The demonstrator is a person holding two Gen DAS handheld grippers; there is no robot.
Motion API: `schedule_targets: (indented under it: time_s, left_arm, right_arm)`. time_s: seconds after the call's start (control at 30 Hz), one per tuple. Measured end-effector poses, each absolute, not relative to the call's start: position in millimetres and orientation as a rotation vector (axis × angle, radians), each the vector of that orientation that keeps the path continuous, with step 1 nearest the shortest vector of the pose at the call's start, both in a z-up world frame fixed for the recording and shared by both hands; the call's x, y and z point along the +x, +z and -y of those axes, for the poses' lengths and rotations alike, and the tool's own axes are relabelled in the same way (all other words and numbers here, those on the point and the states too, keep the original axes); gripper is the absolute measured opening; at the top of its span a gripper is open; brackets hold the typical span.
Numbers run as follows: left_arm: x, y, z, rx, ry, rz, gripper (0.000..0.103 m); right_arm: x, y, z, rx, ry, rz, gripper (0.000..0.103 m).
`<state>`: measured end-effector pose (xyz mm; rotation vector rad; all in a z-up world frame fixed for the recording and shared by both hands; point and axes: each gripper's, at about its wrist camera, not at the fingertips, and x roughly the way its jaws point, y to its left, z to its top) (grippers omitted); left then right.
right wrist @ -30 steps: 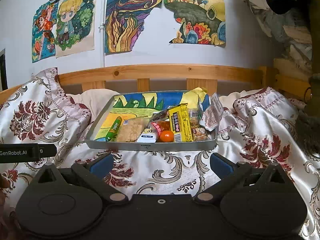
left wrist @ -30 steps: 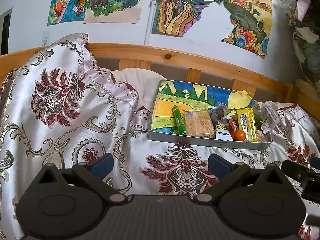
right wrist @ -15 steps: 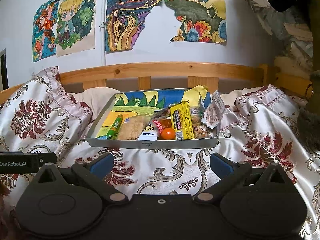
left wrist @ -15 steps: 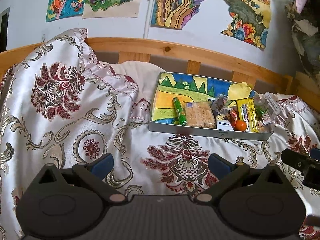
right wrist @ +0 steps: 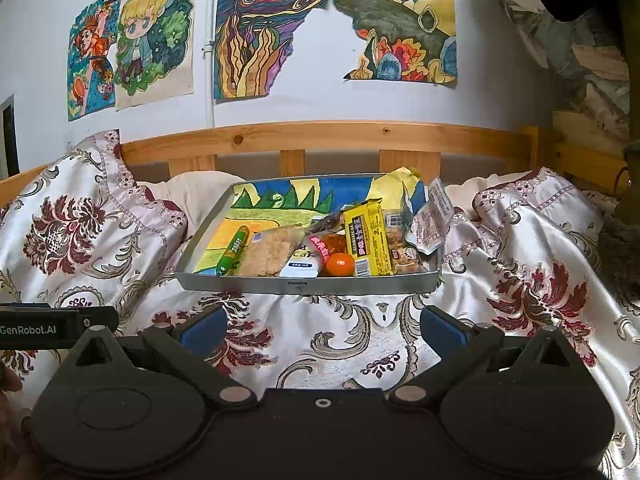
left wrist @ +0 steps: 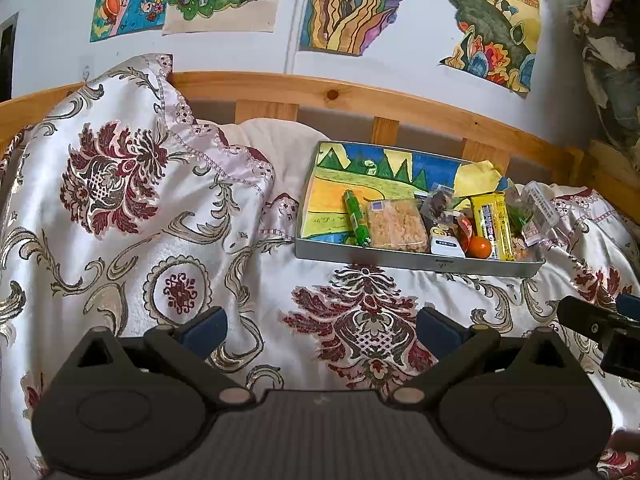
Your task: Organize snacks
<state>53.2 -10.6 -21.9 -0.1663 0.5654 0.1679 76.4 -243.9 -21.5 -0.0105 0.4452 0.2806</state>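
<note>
A metal tray [right wrist: 308, 285] sits on the flowery bed cover [right wrist: 520, 264]. The snacks are piled at its right end: a green stick [right wrist: 233, 251], a crumbly rice bar [right wrist: 269, 255], a small orange [right wrist: 340, 265] and a yellow packet [right wrist: 367, 241]. The left gripper [left wrist: 320, 330] and the right gripper [right wrist: 322, 330] are both spread wide and hold nothing, well short of the tray.

"GenRobot.AI" on left tool [right wrist: 36, 330]

soft even daylight, sharp focus, fisheye-bent edges, perhaps slight corner vignetting
</note>
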Motion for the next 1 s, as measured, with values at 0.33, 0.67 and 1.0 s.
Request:
schedule_targets:
  time_s: [0.33, 0.67, 1.0]
  left_arm:
    - [53.0, -22.2, 10.7, -0.167, 0.168, -0.569, 0.102]
    - [53.8, -22.7, 13.1, -0.156, 0.18, -0.603, 0.102]
    - [51.3, -21.7, 14.5, -0.164, 0.157, -0.59, 0.102]
  right_arm:
    - [77.5, -22.5, 243.6, -0.007, 0.3, -0.458, 0.102]
    - [78.0, -22.8, 243.0, -0.017, 0.304, -0.461, 0.102]
    - [78.8, -23.8, 243.1, -0.022, 0.311, -0.469, 0.102]
